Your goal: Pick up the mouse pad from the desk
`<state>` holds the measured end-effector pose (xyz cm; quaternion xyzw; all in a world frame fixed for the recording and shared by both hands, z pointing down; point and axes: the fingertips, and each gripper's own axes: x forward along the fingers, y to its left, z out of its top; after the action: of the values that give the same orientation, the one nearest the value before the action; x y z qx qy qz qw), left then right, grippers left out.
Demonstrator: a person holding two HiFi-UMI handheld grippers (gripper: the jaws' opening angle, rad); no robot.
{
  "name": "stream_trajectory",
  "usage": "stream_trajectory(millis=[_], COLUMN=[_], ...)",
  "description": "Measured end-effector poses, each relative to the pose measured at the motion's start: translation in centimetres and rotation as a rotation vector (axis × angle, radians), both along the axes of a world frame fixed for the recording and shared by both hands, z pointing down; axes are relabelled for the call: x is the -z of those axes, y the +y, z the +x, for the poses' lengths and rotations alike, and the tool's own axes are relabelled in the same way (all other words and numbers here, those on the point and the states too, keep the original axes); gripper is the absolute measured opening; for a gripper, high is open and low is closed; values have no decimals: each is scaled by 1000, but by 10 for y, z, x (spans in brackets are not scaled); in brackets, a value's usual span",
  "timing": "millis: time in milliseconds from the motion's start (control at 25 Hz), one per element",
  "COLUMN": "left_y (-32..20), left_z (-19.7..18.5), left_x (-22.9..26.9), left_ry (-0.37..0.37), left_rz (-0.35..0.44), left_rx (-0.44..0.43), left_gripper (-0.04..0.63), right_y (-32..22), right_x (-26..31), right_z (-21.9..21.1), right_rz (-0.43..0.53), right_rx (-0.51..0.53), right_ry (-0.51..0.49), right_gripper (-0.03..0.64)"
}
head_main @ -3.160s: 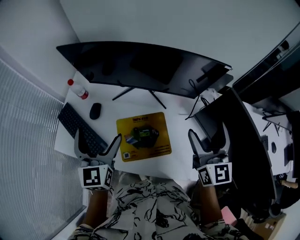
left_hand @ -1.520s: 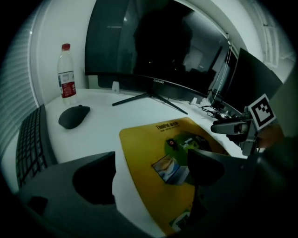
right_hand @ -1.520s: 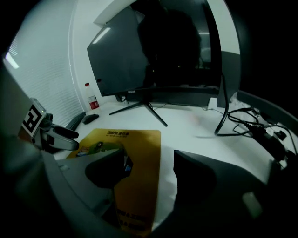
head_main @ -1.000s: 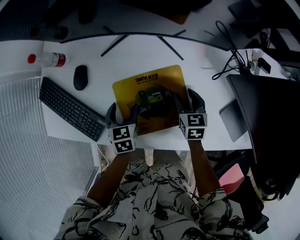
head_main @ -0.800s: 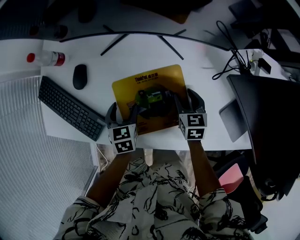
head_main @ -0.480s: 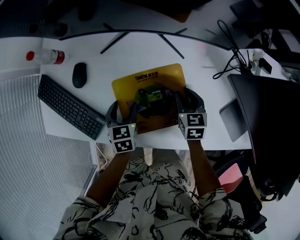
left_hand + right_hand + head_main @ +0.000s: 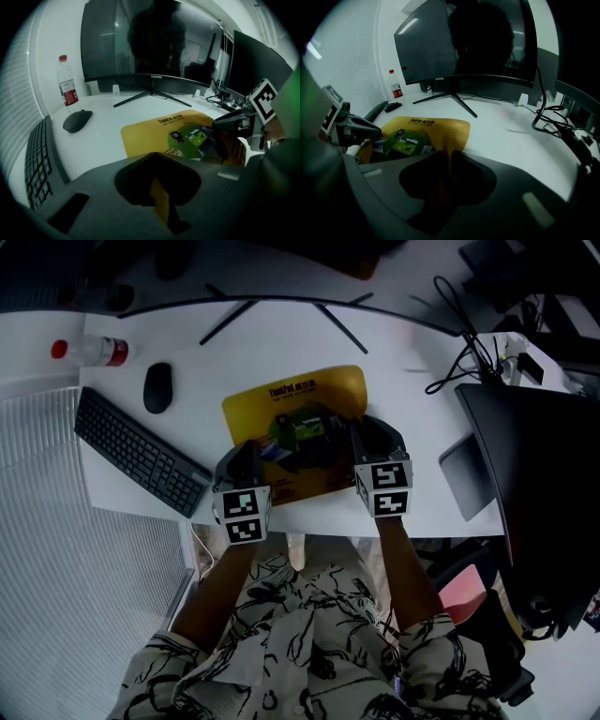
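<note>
At the far left of the white worktop (image 7: 412,371) stands a water bottle (image 7: 89,351). Near it a dark mouse (image 7: 157,388) lies beside a black keyboard (image 7: 141,451) that runs slantwise toward the near edge.

The left gripper (image 7: 251,457) sits at the near-left corner of the yellow mouse pad (image 7: 314,390). Its jaws have just been closing and are now shut on that corner: the left gripper view shows a thin yellow strip of the pad pinched between them (image 7: 159,199).

The pad lies in the middle of the worktop, close to its near edge. Its long side runs left to right and it is turned slightly out of square. All but the pinched parts extends away from both pairs of jaws toward the far side, and most of it looks flat on the surface.

The right gripper (image 7: 362,434) is at the pad's right edge. Its jaws have also just been closing, and the pad's edge stands curled up between them (image 7: 443,176), so they appear to grip it.

With one gripper at each end of the long axis, neither hand is nearer. The lift probably depends on raising both ends together so the soft sheet does not sag or slip free.

A curved monitor (image 7: 140,42) spans the far side, its stand legs splayed behind the pad. Cables (image 7: 464,357) trail at the far right beside a second dark screen (image 7: 525,465).
</note>
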<state>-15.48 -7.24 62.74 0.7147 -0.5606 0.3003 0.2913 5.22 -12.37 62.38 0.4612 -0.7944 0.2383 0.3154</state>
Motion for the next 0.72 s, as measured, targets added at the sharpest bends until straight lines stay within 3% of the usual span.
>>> stream_trajectory(millis=[80,160,240,280,720], left_y=[-1,-1,-1,0,-2], left_z=[0,-4,-12,-15,-14], left_x=[2,2,2,1,-1], left_ry=[-4,-24,-49,-44,32], left_rz=[8,10,5,1,-21], left_rx=[19,54,88,99,165], left_gripper=[6,48,194,232,197], right_y=[0,0,0,0,0], right_x=[0,0,-1,-1,-1], right_z=[1,1,1,1,1], right_rz=[3,4,3,3,-4], right_rx=[0,-2,-1,1,2], right_ry=[4,0,-4,-5,-11], right_gripper=[92,95,97,97,97])
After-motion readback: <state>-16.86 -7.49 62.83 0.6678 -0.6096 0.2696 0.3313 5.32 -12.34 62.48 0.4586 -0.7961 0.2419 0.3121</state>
